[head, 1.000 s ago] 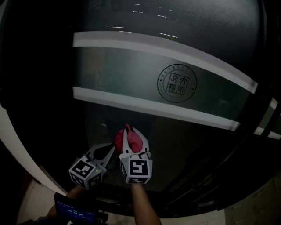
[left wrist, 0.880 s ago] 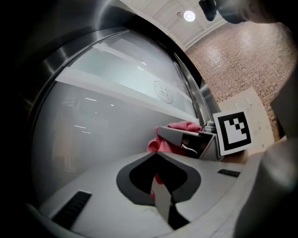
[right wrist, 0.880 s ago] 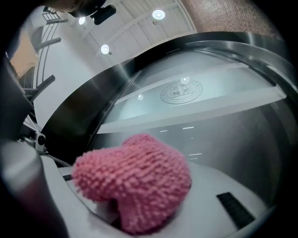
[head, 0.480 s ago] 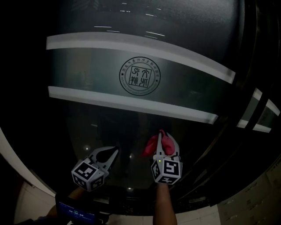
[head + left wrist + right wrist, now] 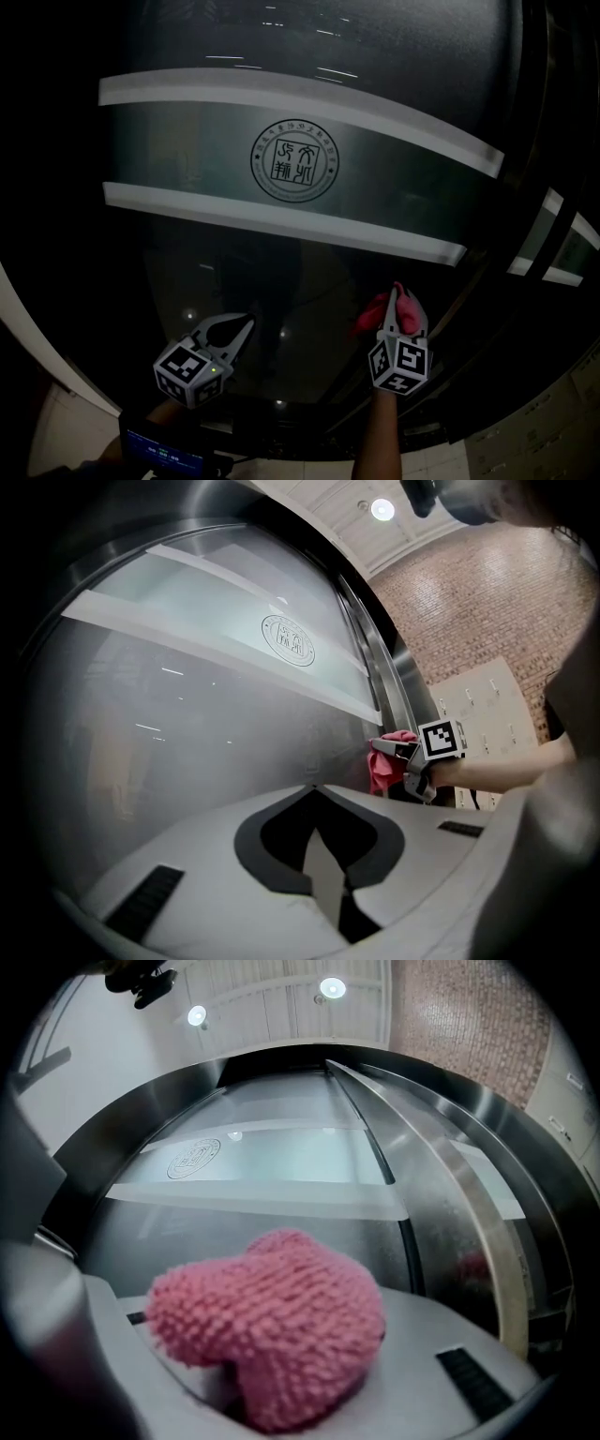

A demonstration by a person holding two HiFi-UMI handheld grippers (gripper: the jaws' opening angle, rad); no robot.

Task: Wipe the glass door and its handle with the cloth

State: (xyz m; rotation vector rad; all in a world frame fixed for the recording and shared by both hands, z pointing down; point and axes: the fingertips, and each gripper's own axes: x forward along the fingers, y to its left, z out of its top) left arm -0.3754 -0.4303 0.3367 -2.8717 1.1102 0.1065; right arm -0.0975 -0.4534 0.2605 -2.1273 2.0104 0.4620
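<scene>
The glass door [image 5: 309, 272] fills the head view, with a frosted band and a round seal [image 5: 293, 159] across it. My right gripper [image 5: 394, 305] is shut on a bunched pink cloth [image 5: 375, 314] that rests against the lower glass, right of centre. In the right gripper view the cloth [image 5: 272, 1326] bulges between the jaws, and a long metal bar [image 5: 483, 1222] runs just to its right; handle or frame, I cannot tell. My left gripper [image 5: 239, 326] hangs to the lower left, shut on nothing, its tips [image 5: 316, 789] near the glass. The left gripper view also shows the cloth [image 5: 380, 766].
Dark door frame [image 5: 530, 216] borders the glass on the right. Pale lockers [image 5: 548, 436] stand at the lower right, with a brick wall [image 5: 469, 602] above them. A small lit screen [image 5: 159, 455] sits at the bottom left, by my left arm.
My right gripper has carried the pink cloth to the right along the lower glass, away from the left gripper. The left gripper has stayed in place.
</scene>
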